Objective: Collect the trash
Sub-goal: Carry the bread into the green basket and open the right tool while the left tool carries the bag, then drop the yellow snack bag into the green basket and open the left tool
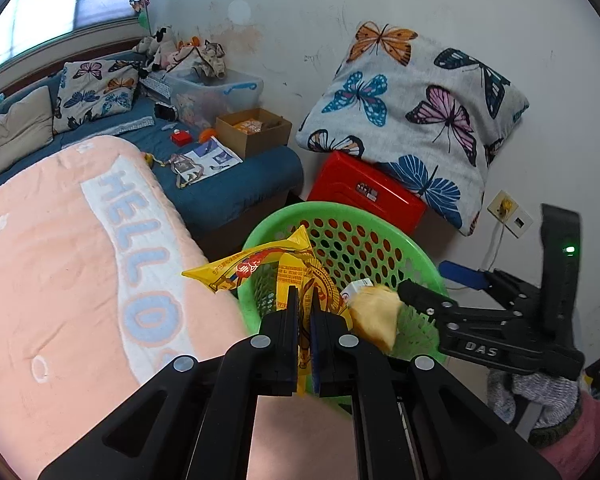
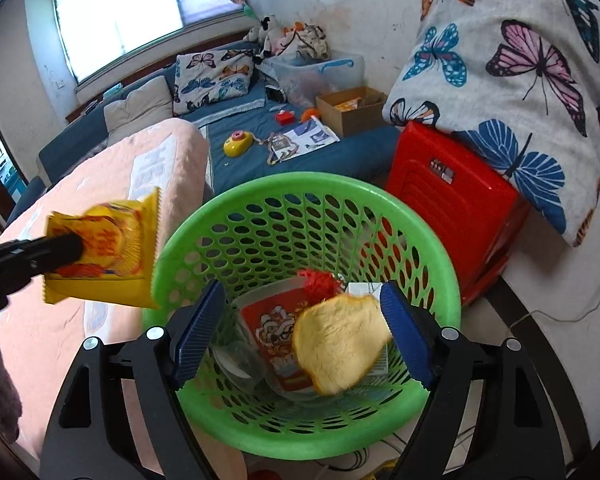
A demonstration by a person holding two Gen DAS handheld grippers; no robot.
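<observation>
Now letting the pale peel (image 2: 338, 348) drop between the spread right gripper (image 2: 306, 332) into the green basket (image 2: 300, 188) already holding trash, while keeping the yellow snack wrapper (image 1: 260, 268), pinched in the left gripper (image 1: 305, 320), at the rim, undropped.

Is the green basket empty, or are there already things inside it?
Not empty. The green basket already holds a red printed packet, a clear cup and a white box.

left wrist: down, close | right wrist: down, close | shared: green basket (image 1: 340, 216) (image 2: 300, 188)
</observation>
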